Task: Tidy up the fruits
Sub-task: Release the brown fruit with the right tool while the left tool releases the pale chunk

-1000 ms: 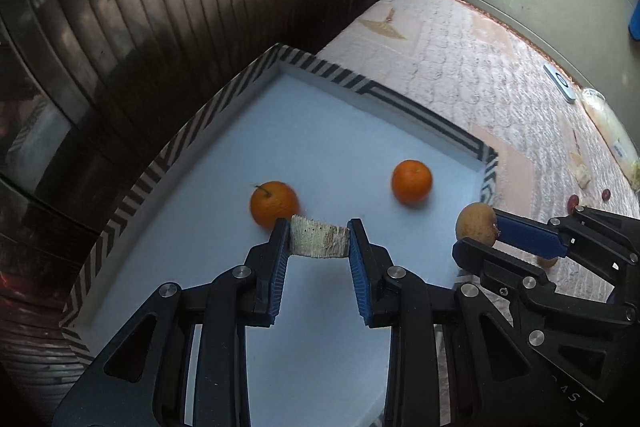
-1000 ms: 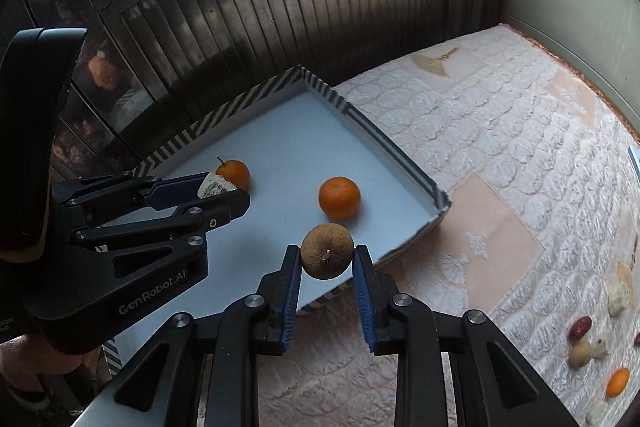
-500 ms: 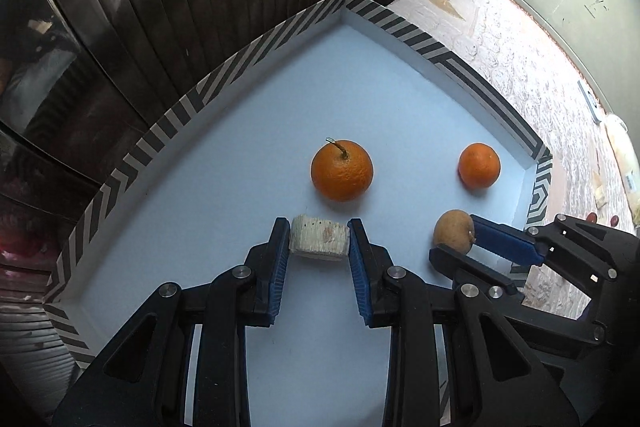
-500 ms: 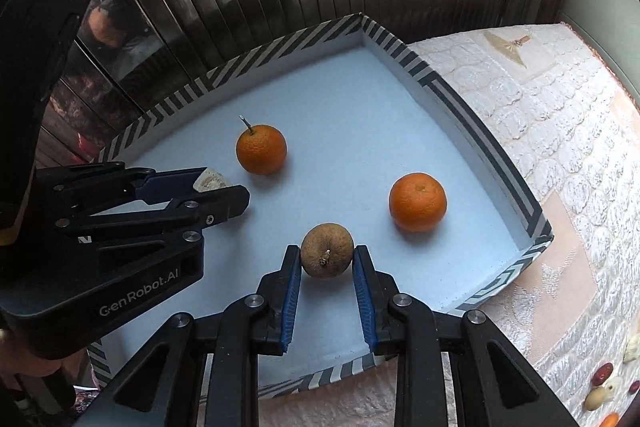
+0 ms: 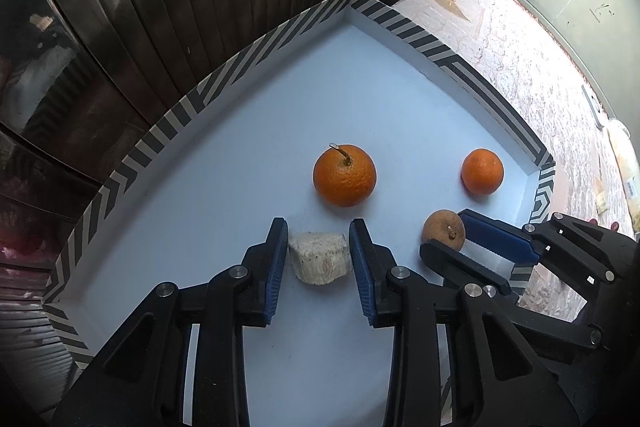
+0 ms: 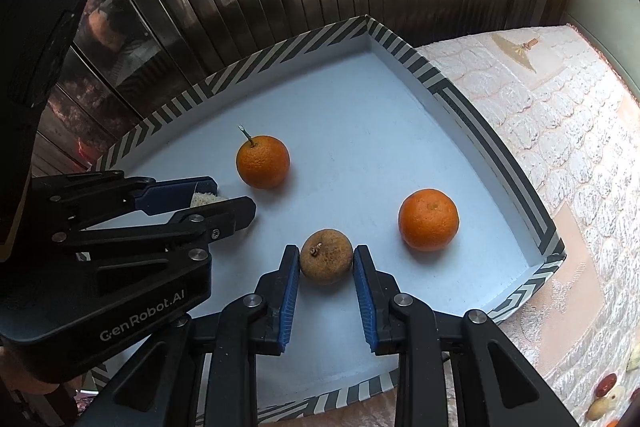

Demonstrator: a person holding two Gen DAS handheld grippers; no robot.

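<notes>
Both grippers stood low over the floor of the white tray (image 5: 240,131), whose rim carried a black-and-white striped band.

The left gripper (image 5: 319,251) had a pale, rough-surfaced fruit chunk (image 5: 319,258) between its blue pads. Its jaws were opening: a thin gap showed on either side of the chunk, which rested on the tray floor. In the right wrist view the same gripper (image 6: 224,201) entered from nine o'clock, with only a sliver of the chunk visible.

The right gripper (image 6: 326,259) was clamped on a brown, wrinkled round fruit (image 6: 326,257), both pads pressing its sides; the fruit sat at or just above the tray floor, and contact with the floor could not be confirmed.

A stemmed orange (image 5: 345,175) lay loose on the tray at twelve o'clock from the left gripper, just beyond the chunk. A second orange (image 6: 429,219) lay at two o'clock from the right gripper, near the tray's right wall.

The tray sat on a quilted pink-and-white cover (image 6: 560,131). Small fruits (image 6: 606,393) lay on that cover at five o'clock in the right wrist view, well apart from the tray.
</notes>
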